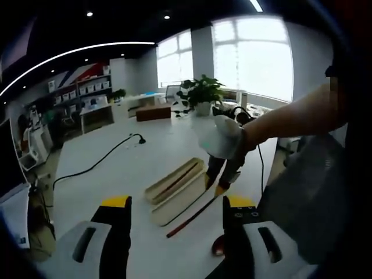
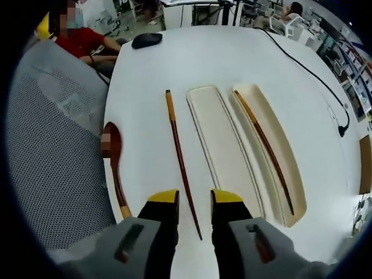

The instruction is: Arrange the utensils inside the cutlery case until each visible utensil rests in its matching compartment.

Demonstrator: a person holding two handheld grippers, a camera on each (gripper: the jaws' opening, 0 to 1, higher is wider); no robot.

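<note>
Cream-coloured cutlery case [image 1: 174, 190] lies in two long halves on the white worktop [image 1: 145, 157] in the left gripper view, one chopstick [image 1: 177, 181] in the far half, another [image 1: 192, 217] loose beside the near half. Left claw [image 1: 177, 203] released, hovering short of the case; right claw [image 1: 223, 181] reaches down at the loose stick's far end.

Right gripper view: right claw [image 2: 194, 197] released, jaws straddling the loose chopstick [image 2: 181, 160] near its tip. Empty half [image 2: 224, 148] just beside; spoon [image 2: 113, 163] at the worktop [image 2: 192, 58] edge. Likely best: lower squarely, clench mid-shaft, lift level, lay beside its mate [image 2: 264, 145].
</note>
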